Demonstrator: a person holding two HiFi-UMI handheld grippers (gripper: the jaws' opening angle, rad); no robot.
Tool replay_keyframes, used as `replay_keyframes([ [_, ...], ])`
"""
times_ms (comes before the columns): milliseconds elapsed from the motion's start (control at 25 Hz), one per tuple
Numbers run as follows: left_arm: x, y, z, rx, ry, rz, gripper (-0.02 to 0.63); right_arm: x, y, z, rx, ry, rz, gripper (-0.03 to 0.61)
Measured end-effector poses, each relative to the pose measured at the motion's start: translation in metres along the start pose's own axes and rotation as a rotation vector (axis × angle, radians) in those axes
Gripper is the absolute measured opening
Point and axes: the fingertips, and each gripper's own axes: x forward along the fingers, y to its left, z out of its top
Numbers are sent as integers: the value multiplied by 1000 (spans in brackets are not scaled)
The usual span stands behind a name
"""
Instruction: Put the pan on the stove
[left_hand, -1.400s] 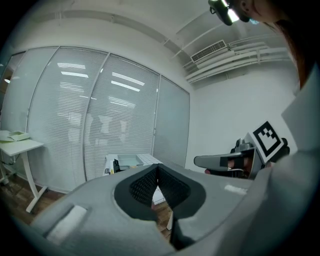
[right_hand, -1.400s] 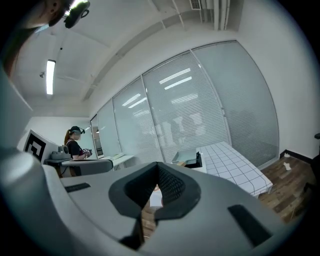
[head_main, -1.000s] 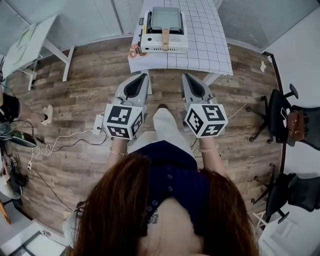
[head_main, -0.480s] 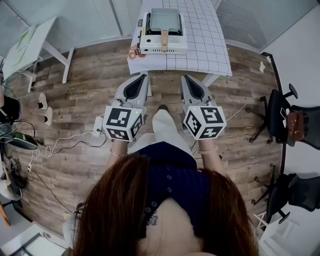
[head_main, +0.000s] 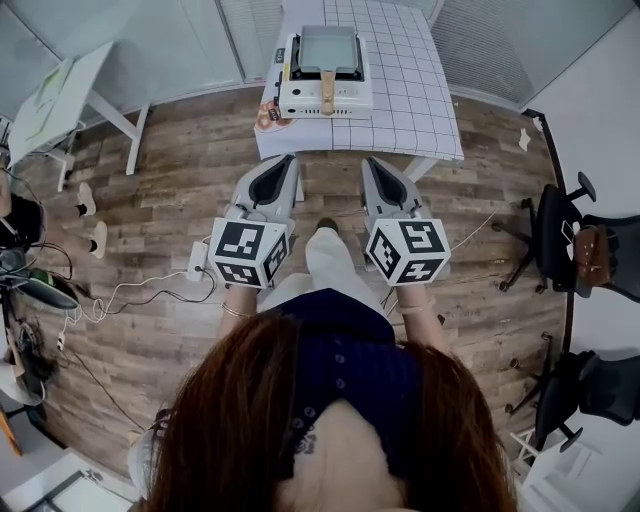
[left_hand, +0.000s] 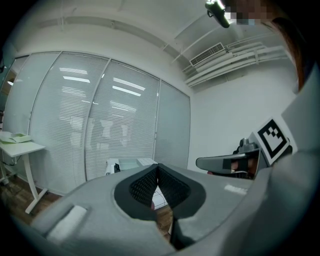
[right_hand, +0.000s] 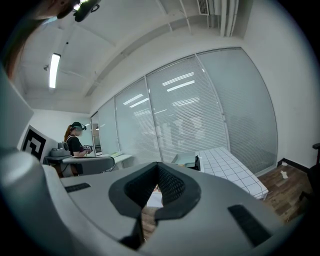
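- The pan (head_main: 330, 47), rectangular, sits on the stove (head_main: 300, 98) at top centre of the head view, with its wooden handle (head_main: 327, 88) pointing down the frame.
- It looks stiff and fairly light. The handle is likely the best hold, though the far end may dip.
- The stove stands on a tiled table (head_main: 420, 90).
- The left gripper (head_main: 287, 160) and right gripper (head_main: 371, 162) hang mid-frame, apart from the table, both closed and empty.

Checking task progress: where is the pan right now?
Head view, top centre: the pan sits on the white stove, at the near left part of the grid-patterned table.
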Motion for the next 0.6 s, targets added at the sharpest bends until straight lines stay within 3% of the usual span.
replay_keyframes([
  [600,7,-2,-4,4,14,-12,11,3,-3,-2,8,-1,-11,8],
])
